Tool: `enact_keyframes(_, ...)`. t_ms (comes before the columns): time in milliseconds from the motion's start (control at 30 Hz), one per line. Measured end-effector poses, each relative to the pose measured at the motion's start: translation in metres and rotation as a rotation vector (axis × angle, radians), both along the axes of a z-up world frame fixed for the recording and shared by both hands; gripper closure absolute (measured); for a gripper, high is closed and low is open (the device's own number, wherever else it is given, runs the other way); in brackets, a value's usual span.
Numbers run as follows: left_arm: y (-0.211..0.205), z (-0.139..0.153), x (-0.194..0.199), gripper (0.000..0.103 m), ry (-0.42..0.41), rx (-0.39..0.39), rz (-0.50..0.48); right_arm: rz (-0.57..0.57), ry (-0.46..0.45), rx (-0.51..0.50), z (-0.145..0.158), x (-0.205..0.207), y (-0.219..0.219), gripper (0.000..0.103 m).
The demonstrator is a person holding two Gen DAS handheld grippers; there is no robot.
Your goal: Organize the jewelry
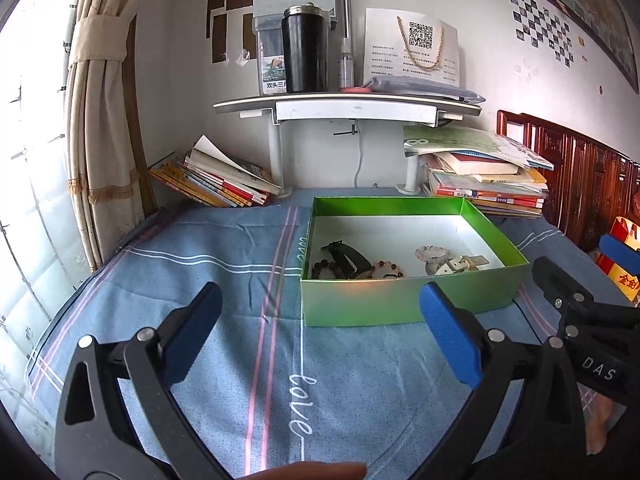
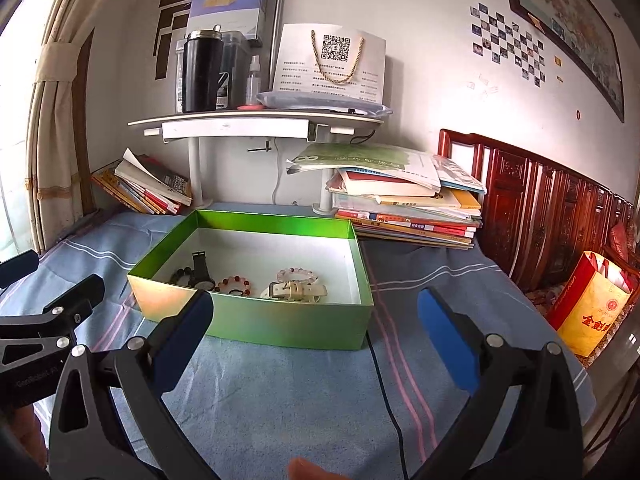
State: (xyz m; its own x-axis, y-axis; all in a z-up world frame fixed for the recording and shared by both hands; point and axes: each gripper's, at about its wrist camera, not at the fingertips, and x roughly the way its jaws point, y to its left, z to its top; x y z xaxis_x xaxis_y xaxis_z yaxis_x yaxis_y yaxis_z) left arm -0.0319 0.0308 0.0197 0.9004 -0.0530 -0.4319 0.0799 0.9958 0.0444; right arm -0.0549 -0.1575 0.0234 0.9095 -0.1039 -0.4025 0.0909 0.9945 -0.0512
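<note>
Left claw (image 1: 320, 320) gapes before green box (image 1: 400, 304) holding what look like bracelets (image 1: 386, 270).

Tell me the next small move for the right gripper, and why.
Probably ease the right gripper forward over the green cardboard box's near wall, toward the cream-strapped watch. Both grippers are open and empty, short of the box, and that watch lies nearest this one, beside the pale beaded bracelet.
</note>
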Motion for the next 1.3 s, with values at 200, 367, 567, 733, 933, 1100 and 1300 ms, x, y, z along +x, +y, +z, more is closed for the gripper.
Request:
enact_keyframes(200, 0.0008, -0.0014, 0.0024, 0.004, 0.010, 0.005, 0.002, 0.004, 0.006, 0.000, -0.0008, 0.0016, 0.0003, 0.003)
enact_keyframes(367, 0.0006, -0.0026, 0.0040, 0.004, 0.017, 0.006, 0.005, 0.006, 0.012, 0.001, -0.0026, 0.0031, 0.0007, 0.003)
enact_keyframes(567, -0.0002, -0.0029, 0.0041, 0.004, 0.016, 0.011, 0.003, 0.007, 0.013, 0.001, -0.0031, 0.0032, 0.0011, 0.003)
enact_keyframes(733, 0.0012, -0.0027, 0.0040, 0.004, 0.014, 0.009, 0.002, 0.009, 0.013, 0.001, -0.0036, 0.0033, 0.0012, 0.003)
enact_keyframes(933, 0.0008, -0.0021, 0.0038, 0.004, 0.012, 0.014, 0.003, 0.010, 0.015, 0.000, -0.0040, 0.0035, 0.0020, 0.003)
enact_keyframes(1100, 0.0006, -0.0022, 0.0038, 0.004, 0.013, 0.013, 0.003, 0.010, 0.014, 0.001, -0.0039, 0.0035, 0.0017, 0.003)
enact_keyframes(1300, 0.0015, -0.0013, 0.0043, 0.004, 0.012, 0.018, -0.004, 0.015, 0.018, 0.002, -0.0042, 0.0041, -0.0002, 0.003)
